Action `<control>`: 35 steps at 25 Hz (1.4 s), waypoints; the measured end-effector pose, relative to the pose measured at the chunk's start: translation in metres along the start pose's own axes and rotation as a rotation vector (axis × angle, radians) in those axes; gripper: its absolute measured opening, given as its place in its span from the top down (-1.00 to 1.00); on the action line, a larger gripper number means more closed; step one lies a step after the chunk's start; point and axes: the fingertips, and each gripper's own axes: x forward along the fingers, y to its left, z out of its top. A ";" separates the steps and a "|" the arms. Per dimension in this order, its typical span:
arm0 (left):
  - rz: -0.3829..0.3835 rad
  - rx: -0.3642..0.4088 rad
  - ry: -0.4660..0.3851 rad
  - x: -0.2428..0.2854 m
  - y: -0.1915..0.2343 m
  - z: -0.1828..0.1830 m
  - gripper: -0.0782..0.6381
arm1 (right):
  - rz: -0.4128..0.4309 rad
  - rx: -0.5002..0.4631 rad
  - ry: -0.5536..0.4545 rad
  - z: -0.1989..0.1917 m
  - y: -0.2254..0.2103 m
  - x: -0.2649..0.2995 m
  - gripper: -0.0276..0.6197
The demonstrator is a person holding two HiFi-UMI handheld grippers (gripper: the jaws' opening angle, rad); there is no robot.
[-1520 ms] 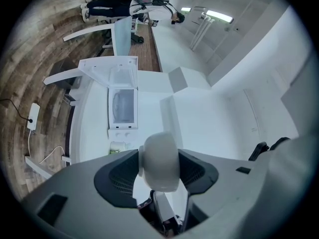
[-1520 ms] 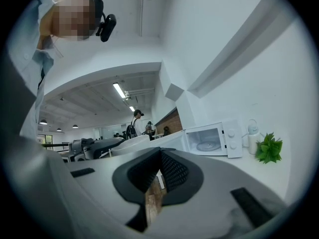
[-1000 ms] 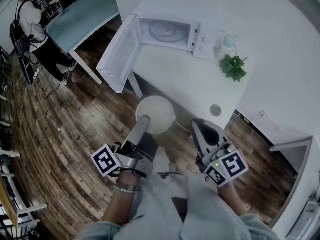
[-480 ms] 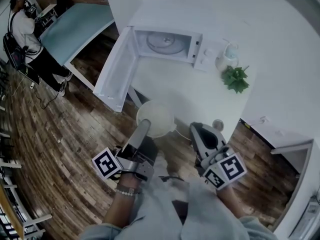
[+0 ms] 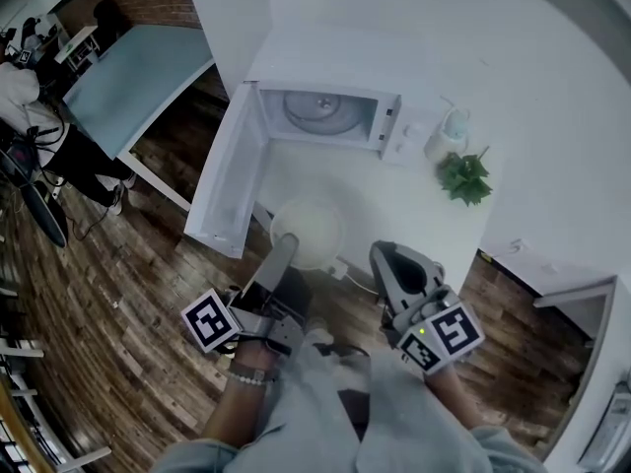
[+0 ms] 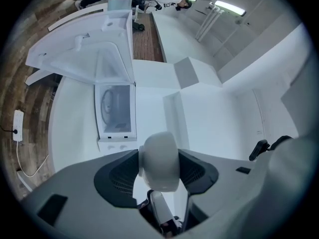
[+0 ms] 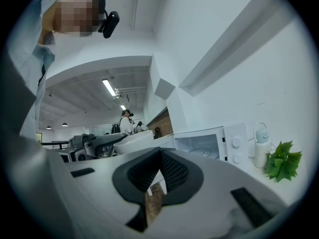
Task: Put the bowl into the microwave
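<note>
Over on the white surface (image 5: 409,210) against the wall, the microwave (image 5: 330,116) sits with its door (image 5: 225,180) swung wide open to the left, and you can see the glass turntable inside. The white bowl (image 5: 308,227) is up in the air by the surface's front edge, right in front of the microwave's mouth and not inside it. The left gripper (image 5: 283,249) has it by the near rim, jaws pinched tight on either side of the edge. The right gripper (image 5: 386,262) hangs just beside it with its jaws pressed together and nothing between them. Off to the microwave's right there's a small white bottle (image 5: 446,136) and a little green plant (image 5: 463,177).
</note>
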 end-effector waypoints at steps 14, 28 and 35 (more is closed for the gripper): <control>-0.024 -0.035 0.141 0.044 0.012 0.021 0.17 | -0.073 -0.001 -0.004 0.003 -0.021 0.052 0.91; -0.005 -0.033 0.126 0.080 0.028 0.038 0.17 | -0.034 -0.120 0.046 0.004 -0.046 0.084 0.91; 0.003 -0.019 0.077 0.108 0.034 0.053 0.17 | 0.007 -0.142 0.039 0.019 -0.071 0.106 0.91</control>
